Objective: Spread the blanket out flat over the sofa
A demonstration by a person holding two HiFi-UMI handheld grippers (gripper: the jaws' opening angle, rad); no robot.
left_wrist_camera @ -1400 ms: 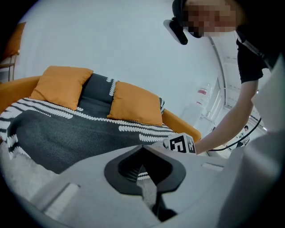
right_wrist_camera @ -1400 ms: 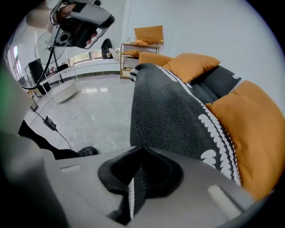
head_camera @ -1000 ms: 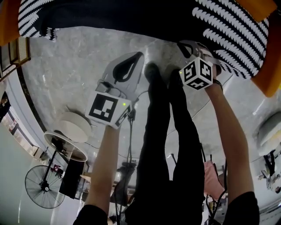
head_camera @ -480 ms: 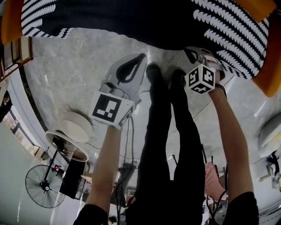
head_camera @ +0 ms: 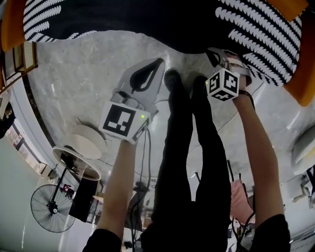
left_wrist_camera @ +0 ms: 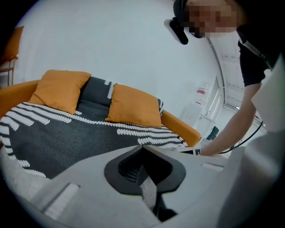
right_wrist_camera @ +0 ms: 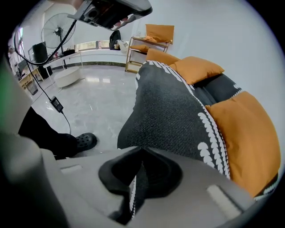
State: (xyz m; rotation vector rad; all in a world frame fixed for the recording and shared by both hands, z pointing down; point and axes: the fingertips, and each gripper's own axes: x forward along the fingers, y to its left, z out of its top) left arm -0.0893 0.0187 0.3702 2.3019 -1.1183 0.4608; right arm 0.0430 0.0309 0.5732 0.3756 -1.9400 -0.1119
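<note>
Head view, steeply down: a dark charcoal knit blanket (head_camera: 147, 15) w/ rows of white chain-like stitching near its borders lies over the seat of a curved orange sofa (head_camera: 10, 24). Its front edge hangs off the sofa front in a wavy line.

Right gripper (head_camera: 216, 53) is at that edge, toward the sofa's picture-right end. In right gripper view its jaws, having just opened a hair, are nearly together & pinch a thin fold of blanket, w/ white stitches showing in the slot.

Left gripper (head_camera: 156, 63), smooth pale grey plastic w/ a teardrop cut-out, sits off the sofa front over bare floor, near the blanket edge but not touching it. Left gripper view shows its jaws closed together, no cloth btwn them.

Two plump square orange cushions (left_wrist_camera: 133, 106) lean on the sofa back, resting on the blanket; dark cloth w/ white stitches shows btwn them.

Floor (head_camera: 74, 69) before the sofa is glossy pale grey, marble-look, wide & open. Person's black trouser legs (head_camera: 182, 162) stand close to the sofa front, btwn the two grippers. Further from the sofa: a low round white stand (head_camera: 86, 140) & a pedestal fan (head_camera: 49, 206).
</note>
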